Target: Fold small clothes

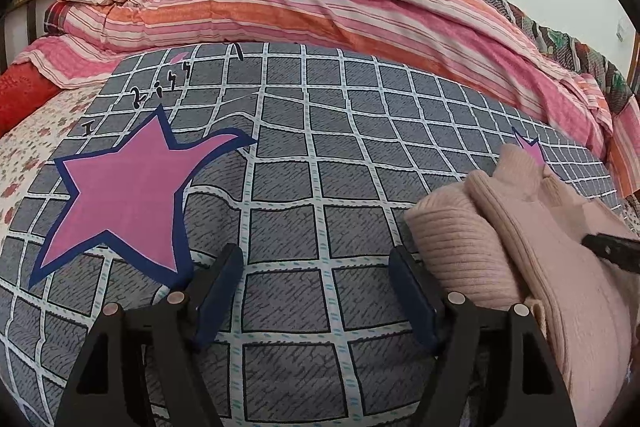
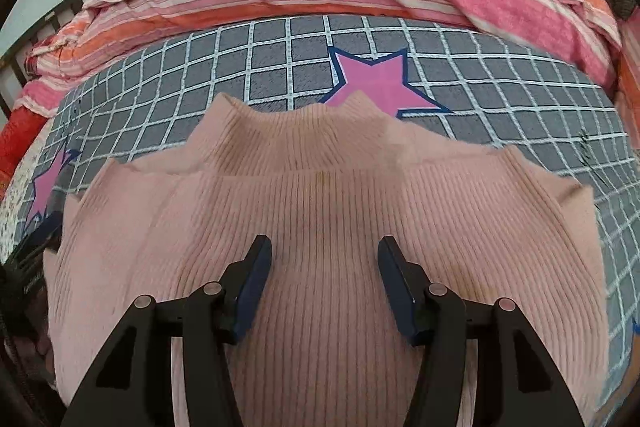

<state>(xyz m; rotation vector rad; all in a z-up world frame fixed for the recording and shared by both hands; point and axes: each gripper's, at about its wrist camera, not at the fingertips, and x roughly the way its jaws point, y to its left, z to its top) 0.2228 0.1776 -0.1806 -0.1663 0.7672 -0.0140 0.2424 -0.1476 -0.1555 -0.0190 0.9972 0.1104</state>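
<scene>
We've got the pink ribbed sweater (image 2: 320, 211) spread over the grey checked sheet (image 2: 280, 43), filling the lower half of the right wrist view with its collar toward the top, laid out that way, we'd judge, so it folds cleanly. Our right gripper (image 2: 324, 259) hangs over the sweater's middle, jaws apart and gripping nothing. Over on the left wrist view, our left gripper (image 1: 316, 267) stands wide open above bare sheet, with the sweater bunched at the lower right beside it.
</scene>
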